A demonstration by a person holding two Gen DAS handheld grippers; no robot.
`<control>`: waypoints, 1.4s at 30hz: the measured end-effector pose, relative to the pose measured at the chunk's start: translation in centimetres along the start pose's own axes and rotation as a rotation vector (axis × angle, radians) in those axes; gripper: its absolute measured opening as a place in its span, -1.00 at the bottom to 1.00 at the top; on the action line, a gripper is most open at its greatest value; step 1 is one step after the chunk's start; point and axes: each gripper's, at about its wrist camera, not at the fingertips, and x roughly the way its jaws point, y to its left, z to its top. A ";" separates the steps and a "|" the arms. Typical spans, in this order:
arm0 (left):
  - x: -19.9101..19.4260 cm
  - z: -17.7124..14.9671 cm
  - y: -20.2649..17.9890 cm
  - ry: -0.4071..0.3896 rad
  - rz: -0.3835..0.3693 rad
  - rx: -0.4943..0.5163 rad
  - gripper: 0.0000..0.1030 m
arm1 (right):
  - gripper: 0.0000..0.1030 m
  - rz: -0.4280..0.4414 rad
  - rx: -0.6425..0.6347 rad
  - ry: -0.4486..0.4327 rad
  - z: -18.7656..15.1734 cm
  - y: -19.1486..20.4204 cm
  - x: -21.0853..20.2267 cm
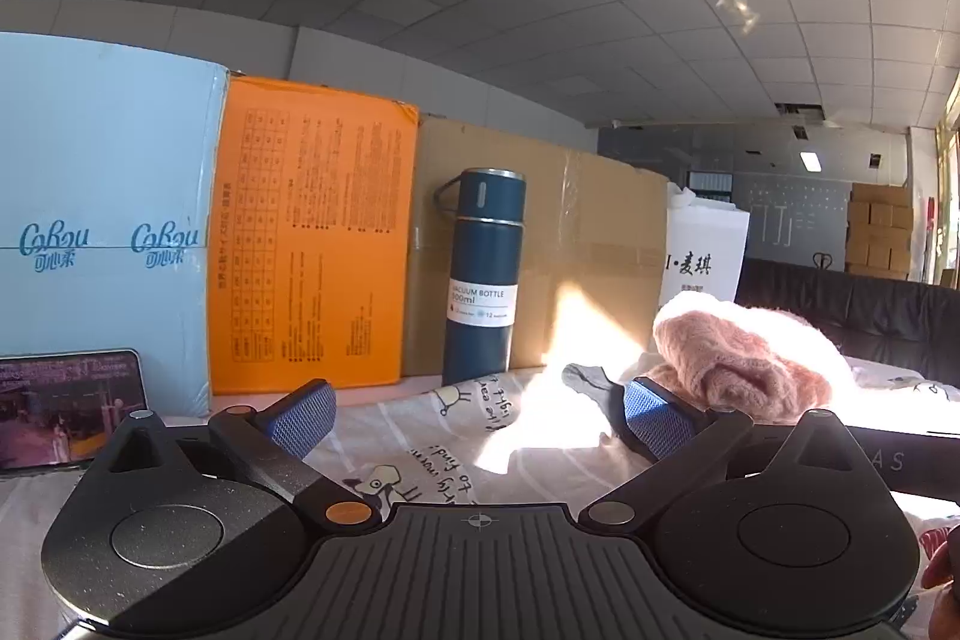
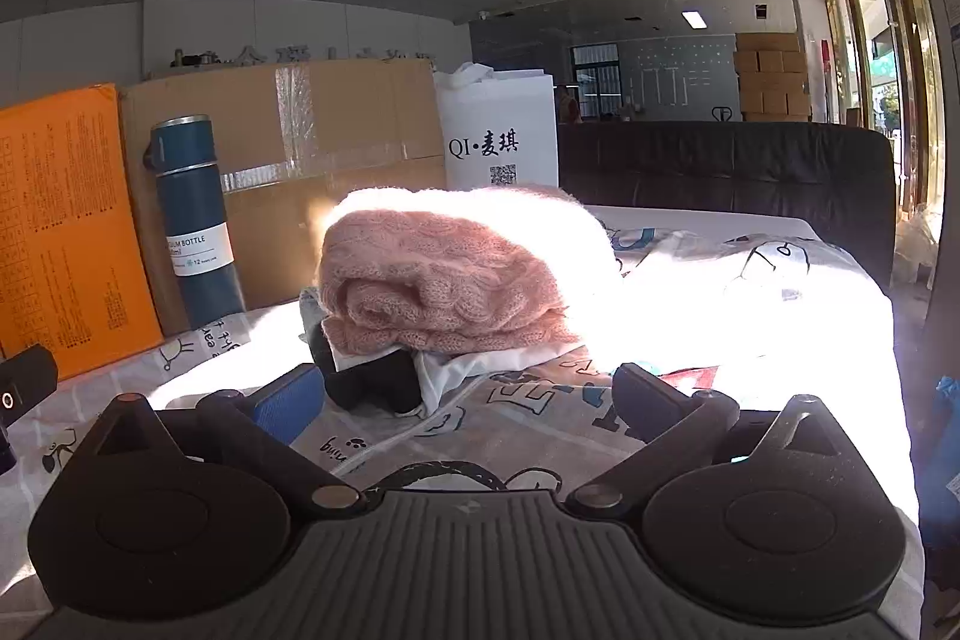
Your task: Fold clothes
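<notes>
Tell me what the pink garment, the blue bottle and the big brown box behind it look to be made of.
Pink garment: fuzzy knit, likely wool or acrylic; cable stitches and a soft halo show. Blue bottle: probably matte-coated metal, with a silvery rim and a "VACUUM BOTTLE" label. Brown box: plain cardboard sealed with shiny clear tape.

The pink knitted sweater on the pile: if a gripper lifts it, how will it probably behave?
The pink knitted sweater looks soft and loosely folded, so it would probably droop and unfold. Its fuzzy knit likely grips well. It seems light.
</notes>
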 end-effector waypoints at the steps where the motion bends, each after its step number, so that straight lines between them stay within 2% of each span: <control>1: 0.0 0.0 0.0 -0.001 -0.001 0.000 1.00 | 1.00 0.000 -0.003 0.000 0.0 0.0 0.0; 42: -0.2 -0.1 -0.2 -0.008 0.000 0.014 1.00 | 1.00 0.013 -0.031 0.028 -0.3 0.3 0.4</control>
